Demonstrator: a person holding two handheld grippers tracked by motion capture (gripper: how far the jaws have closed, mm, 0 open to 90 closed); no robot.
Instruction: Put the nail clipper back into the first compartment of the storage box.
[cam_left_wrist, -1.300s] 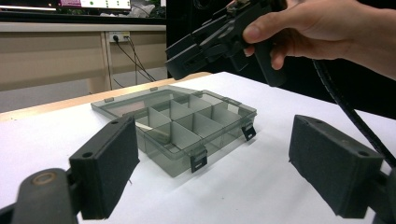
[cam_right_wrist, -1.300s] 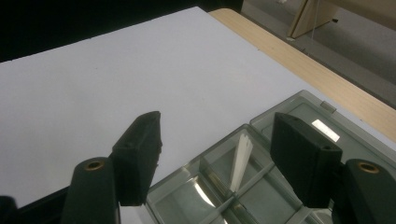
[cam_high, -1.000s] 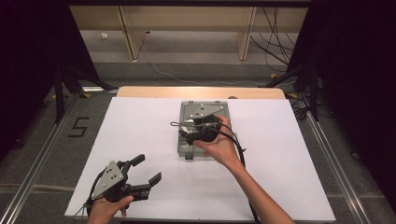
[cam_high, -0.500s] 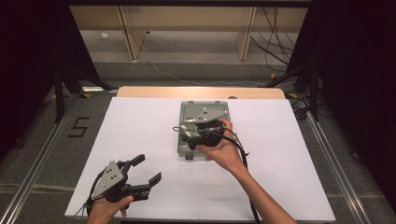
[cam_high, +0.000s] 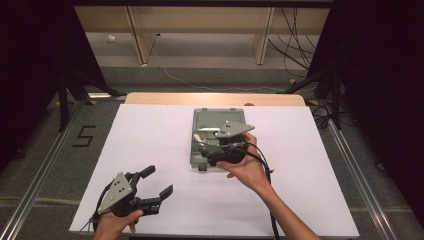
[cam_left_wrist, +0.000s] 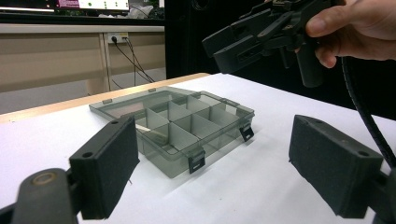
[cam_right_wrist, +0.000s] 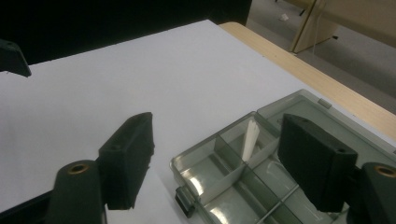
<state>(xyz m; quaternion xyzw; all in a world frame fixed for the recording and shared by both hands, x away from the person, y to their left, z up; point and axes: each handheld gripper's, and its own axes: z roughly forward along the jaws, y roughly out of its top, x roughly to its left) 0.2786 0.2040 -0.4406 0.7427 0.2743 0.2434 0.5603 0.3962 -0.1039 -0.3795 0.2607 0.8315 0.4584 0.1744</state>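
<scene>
Grey, see-through plastic box (cam_high: 218, 137) with a closed lid, divided inside into small compartments, lay on the white sheet (cam_high: 150, 145) covering the table, nearer the far edge than the near one and roughly midway between the left and right edges. Two dark latches (cam_left_wrist: 197, 162) sat on its near side. One white, slender item (cam_right_wrist: 250, 137) leaned inside a compartment toward the box's left side; what it was could not be made out.

Right gripper (cam_high: 205, 150), black, with a grey three-cornered plate on top, was held by the right hand (cam_high: 247, 167) just above the near part of the box, pointing toward the left edge of the table. Its jaws stood apart and had just been opening wider; nothing was pressed between the pads, and the left part of the box lay below the gap. A black cable (cam_high: 267, 200) trailed from it toward the near edge.

Left gripper (cam_high: 157, 182), same make, rested low at the near left corner of the sheet in the left hand (cam_high: 115, 225), well apart from the box. Its jaws stood wide apart with nothing between them, pointing toward the box.

Wooden table edge (cam_high: 215, 98) showed beyond the far edge of the sheet.
</scene>
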